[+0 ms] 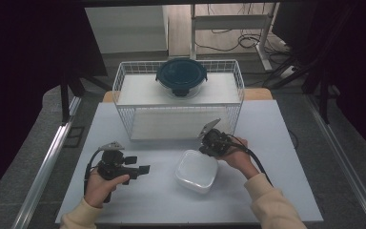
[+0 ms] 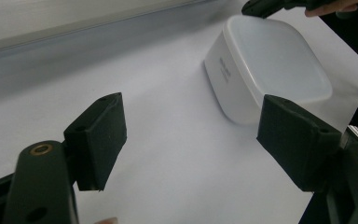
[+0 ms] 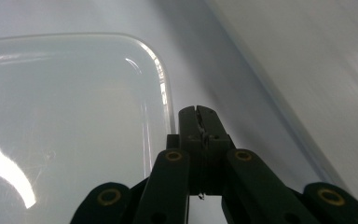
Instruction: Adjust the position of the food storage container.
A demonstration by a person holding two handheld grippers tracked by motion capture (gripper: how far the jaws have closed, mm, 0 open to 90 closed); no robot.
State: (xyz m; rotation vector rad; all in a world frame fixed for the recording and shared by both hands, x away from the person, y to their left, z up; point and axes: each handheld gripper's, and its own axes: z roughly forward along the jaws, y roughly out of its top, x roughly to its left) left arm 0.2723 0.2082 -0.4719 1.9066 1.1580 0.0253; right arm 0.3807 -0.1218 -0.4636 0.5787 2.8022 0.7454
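Faint raised lettering on the side wall of the white box, too small and pale to read in the left gripper view. No other writing legible anywhere.

White, squarish, with rounded corners and a flat, smooth lid; milky plastic, low walls, glossy enough to catch a bright streak of light in the right gripper view. Lid on, sitting flush.

Resting on the pale table, near the front middle, in front of the wire basket and apart from it. On a white shelf in the basket, a round glass container with a dark blue lid, well away from the box.

Left gripper lying low at the left of the box, held in the left hand, jaws spread wide with nothing between them, pointing across the table toward the box; clear gap of bare table between pads and box wall.

Right gripper at the box's far right corner, held in the right hand, jaws pressed together on nothing. In its own view, closed tips just beside the lid's rounded edge, over the table beyond it; touching or hovering, cannot tell.
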